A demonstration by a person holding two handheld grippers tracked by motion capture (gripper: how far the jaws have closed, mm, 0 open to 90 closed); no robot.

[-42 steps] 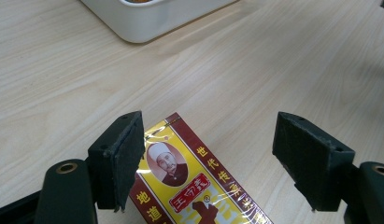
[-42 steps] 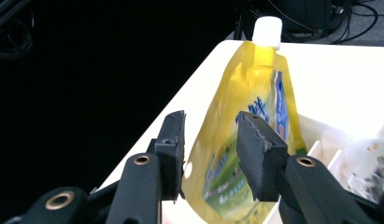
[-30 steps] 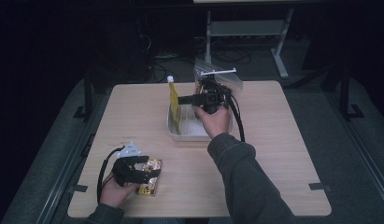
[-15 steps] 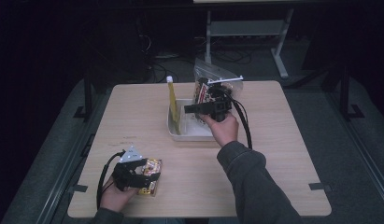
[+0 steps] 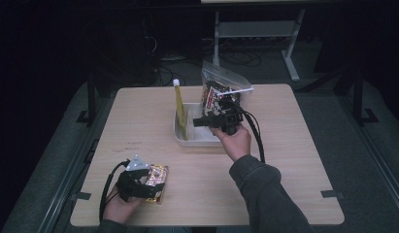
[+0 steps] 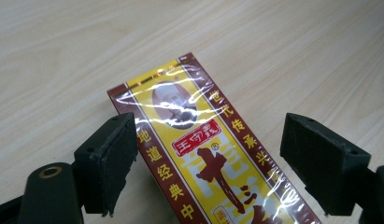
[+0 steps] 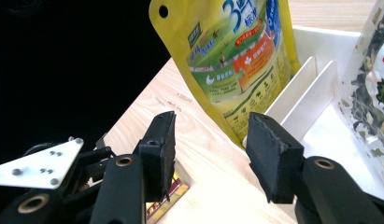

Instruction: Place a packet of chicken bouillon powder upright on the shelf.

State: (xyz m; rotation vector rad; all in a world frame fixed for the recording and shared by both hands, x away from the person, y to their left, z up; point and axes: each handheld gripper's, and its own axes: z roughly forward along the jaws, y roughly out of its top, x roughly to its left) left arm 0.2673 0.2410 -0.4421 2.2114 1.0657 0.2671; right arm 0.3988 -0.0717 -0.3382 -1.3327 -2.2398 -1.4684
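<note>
Dim high view, dark surroundings, lit tabletop (image 5: pixel 294 145), glare on packet wrapper (image 6: pixel 203 140), sharp close-ups

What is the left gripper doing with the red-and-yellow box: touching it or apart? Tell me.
Apart. In the left gripper view the left gripper has just been opening; bare table shows between the right jaw and the red-and-yellow box, and the left jaw's pad stands beside its edge without pressing.

Setting: we class this as a lab or recording room rather than a home. We base that on a lone light-wood table (image 5: pixel 294 145) at frame centre, standing on grey carpet with the surroundings kept dark. At the top of the high view we log loose cables (image 5: pixel 173 53) on the floor and a white metal stand (image 5: pixel 250 29) at upper right. We also count the cabled handheld gripper (image 5: pixel 139 182) at lower left as test equipment.
</note>
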